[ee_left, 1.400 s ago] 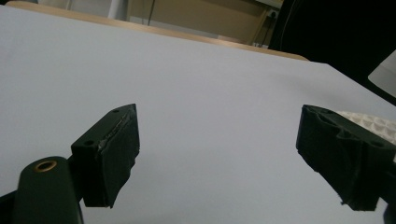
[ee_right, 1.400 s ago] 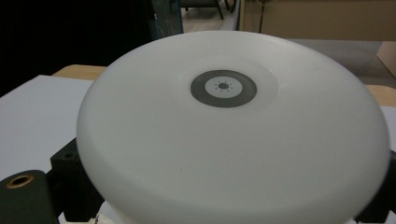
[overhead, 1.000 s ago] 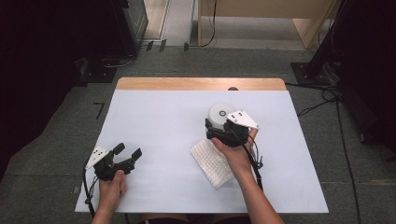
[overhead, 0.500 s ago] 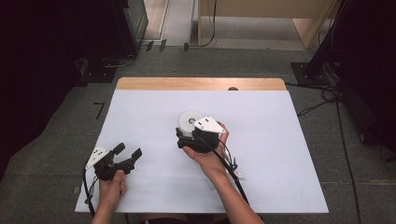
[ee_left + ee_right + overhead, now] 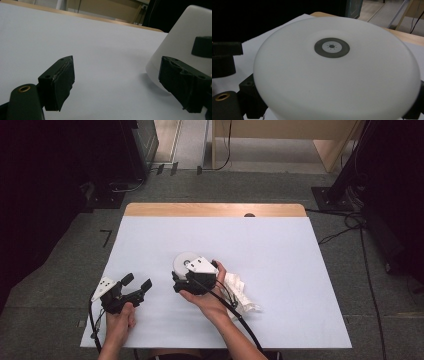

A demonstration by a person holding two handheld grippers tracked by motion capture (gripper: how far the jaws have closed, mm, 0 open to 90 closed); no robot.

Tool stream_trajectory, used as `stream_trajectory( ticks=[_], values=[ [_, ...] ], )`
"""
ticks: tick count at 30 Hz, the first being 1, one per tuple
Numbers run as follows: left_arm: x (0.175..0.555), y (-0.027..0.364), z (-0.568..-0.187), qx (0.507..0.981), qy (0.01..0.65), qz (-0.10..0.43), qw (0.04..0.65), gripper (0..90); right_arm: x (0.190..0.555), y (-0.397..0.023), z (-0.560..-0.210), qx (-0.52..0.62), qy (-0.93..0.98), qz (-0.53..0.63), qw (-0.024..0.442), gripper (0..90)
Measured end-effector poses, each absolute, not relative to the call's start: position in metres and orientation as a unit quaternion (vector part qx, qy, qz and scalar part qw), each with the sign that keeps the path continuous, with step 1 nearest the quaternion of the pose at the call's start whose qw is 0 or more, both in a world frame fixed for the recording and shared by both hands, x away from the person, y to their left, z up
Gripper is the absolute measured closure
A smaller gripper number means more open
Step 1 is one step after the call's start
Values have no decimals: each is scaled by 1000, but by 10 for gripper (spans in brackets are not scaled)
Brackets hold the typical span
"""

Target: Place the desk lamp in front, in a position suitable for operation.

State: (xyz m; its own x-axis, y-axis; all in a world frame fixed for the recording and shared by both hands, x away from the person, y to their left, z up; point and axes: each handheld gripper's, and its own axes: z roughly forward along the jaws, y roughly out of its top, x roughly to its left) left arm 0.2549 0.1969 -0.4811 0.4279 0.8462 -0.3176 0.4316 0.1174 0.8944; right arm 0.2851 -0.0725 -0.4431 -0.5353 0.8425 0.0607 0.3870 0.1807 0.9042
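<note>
Two grippers are over the white-covered table (image 5: pixel 280 250). Left of the upturned white bowl (image 5: pixel 181 260), the left gripper (image 5: pixel 137 281) rests near the table's front edge with its jaws released and spread, nothing between them, pointing towards the bowl. The right gripper (image 5: pixel 184 272) has its jaws clenched on the bowl's sides, base up, holding it close above the table near the middle. Just right of the bowl, behind the right hand (image 5: pixel 207 297), lies a crumpled white cloth (image 5: pixel 241 292). The bowl looks picked up and mid-carry; setting it down or passing it over seems left to do.
</note>
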Motion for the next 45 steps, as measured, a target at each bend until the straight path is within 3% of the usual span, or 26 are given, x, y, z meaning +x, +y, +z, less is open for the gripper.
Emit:
stream_trajectory(
  ticks=[9,21,35,45],
  values=[
    [255,197,-481,638,502,188,553,140,283,-72,-459,410,742,472,242,76],
    [255,197,-481,637,503,188,553,140,273,-86,-437,380,735,506,245,73],
    [255,197,-481,636,504,188,553,140,248,-125,-405,363,722,532,253,73],
    [255,197,-481,636,504,189,553,140,243,-159,-414,391,713,521,261,73]
  ],
)
